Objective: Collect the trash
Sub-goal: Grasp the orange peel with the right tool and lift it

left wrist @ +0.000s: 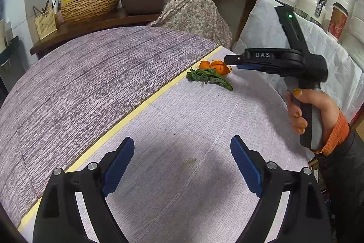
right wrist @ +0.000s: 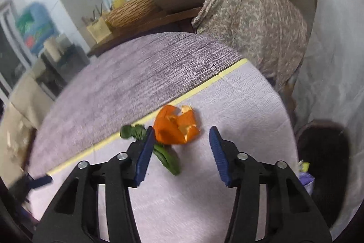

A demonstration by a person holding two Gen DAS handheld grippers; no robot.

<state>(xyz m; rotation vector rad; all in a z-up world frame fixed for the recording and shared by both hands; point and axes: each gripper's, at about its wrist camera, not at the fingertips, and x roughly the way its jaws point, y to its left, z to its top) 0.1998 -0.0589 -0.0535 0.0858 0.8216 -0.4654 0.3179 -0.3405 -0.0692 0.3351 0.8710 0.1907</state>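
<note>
Fingers (right wrist: 145, 149) of the right gripper (right wrist: 180, 147) are gaping wide around the orange peel (right wrist: 176, 126) near the table's (right wrist: 238, 95) far edge; light, springy, I'd judge—pinch its curled rim.

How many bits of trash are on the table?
2. The orange peel lies on the pale cloth just ahead of the open right gripper. The wilted green leaf lies beside it, touching it, partly behind a fingertip. More could be out of view.
</note>
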